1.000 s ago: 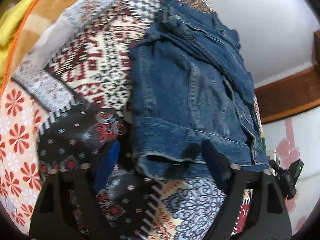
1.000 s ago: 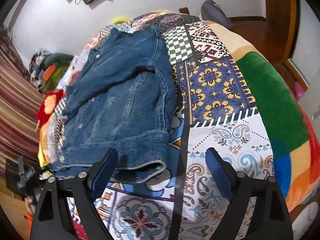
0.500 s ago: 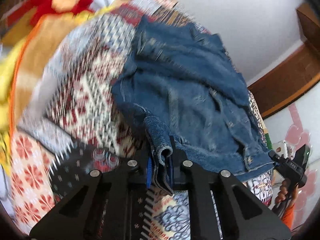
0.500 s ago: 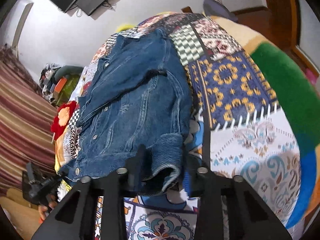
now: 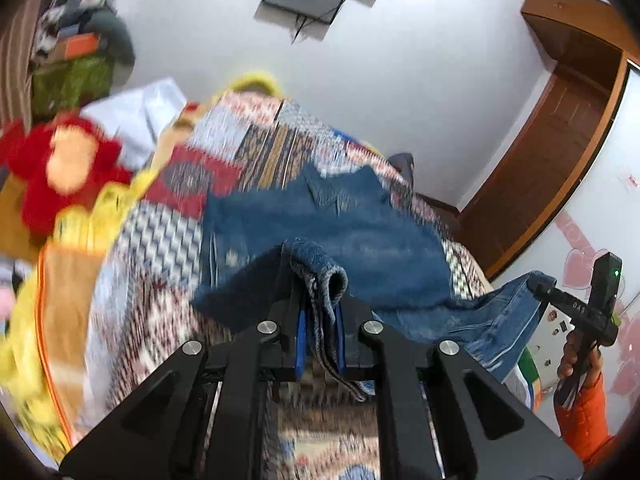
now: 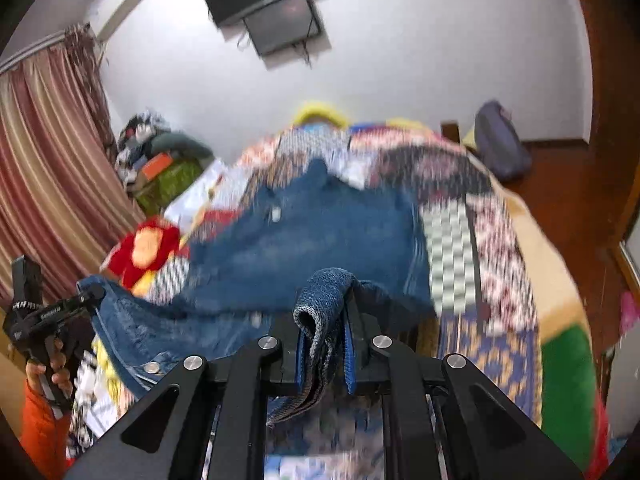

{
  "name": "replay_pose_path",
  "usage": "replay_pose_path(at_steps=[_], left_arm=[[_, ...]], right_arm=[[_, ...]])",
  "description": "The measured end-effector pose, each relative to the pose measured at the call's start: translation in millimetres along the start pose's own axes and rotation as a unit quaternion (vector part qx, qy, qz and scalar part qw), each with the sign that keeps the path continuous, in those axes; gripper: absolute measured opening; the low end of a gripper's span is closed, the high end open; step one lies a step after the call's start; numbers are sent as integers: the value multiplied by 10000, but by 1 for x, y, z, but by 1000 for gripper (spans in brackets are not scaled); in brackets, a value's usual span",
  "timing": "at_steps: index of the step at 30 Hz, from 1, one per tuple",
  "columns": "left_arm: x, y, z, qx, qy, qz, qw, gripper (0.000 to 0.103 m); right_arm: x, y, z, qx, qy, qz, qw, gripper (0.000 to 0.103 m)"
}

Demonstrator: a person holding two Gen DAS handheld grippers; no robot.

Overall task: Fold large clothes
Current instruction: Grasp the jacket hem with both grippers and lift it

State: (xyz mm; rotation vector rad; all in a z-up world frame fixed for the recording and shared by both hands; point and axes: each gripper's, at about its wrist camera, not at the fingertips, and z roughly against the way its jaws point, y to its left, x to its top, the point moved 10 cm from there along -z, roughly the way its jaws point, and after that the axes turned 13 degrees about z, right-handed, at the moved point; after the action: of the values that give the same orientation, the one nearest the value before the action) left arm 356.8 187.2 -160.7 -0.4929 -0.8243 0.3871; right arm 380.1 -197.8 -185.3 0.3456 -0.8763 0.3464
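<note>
Nearest the lens in the left wrist view: left gripper [image 5: 319, 334] clamped tight on a bunched hem corner of the denim jacket [image 5: 328, 232], blue pads pinching a doubled fold that pokes up and over the fingertips. Same picture from the right wrist view: right gripper [image 6: 325, 354] pressed together on the other hem corner, cloth rolled over the top of the pads. Gripped at the two near corners, most likely so the hem comes up as one straight edge and can be carried over toward the collar for a crosswise fold.

Just beyond the pads: hem lifted clear of the patchwork blanket [image 5: 160, 240], denim sagging between the two grips, snap buttons visible on the near left edge in the right wrist view. Each gripper visible in the other's view at the side, held by a hand [image 5: 576, 356] in an orange sleeve [image 5: 588, 412], with the hem stretched across between them.

Farther on: body of the jacket lying on the blanket, collar end toward the far side, much blurred. Red plush toy [image 6: 140, 248] left of the jacket, touching or just beside it; cannot tell which.

Farthest: striped curtain [image 6: 52, 168] at left, wall-mounted screen [image 6: 276, 8] high on the white wall, wooden door frame at right.
</note>
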Motion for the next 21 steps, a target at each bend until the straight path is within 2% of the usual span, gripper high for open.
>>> replay_pose_path(at_steps=[6, 12, 16, 21], left_arm=[[58, -7, -26, 105, -220, -136, 9996, 11], [99, 7, -71, 227, -274, 99, 9993, 11], [114, 29, -116, 462, -170, 261, 9984, 11], [115, 63, -174, 838, 86, 447, 9954, 11]], right_arm=[[60, -22, -26, -167, -196, 1, 9997, 11], [120, -43, -83, -336, -116, 61, 9993, 11], [139, -57, -136, -411, 112, 16, 9991, 11], [137, -73, -208, -583, 455, 46, 9972, 11]])
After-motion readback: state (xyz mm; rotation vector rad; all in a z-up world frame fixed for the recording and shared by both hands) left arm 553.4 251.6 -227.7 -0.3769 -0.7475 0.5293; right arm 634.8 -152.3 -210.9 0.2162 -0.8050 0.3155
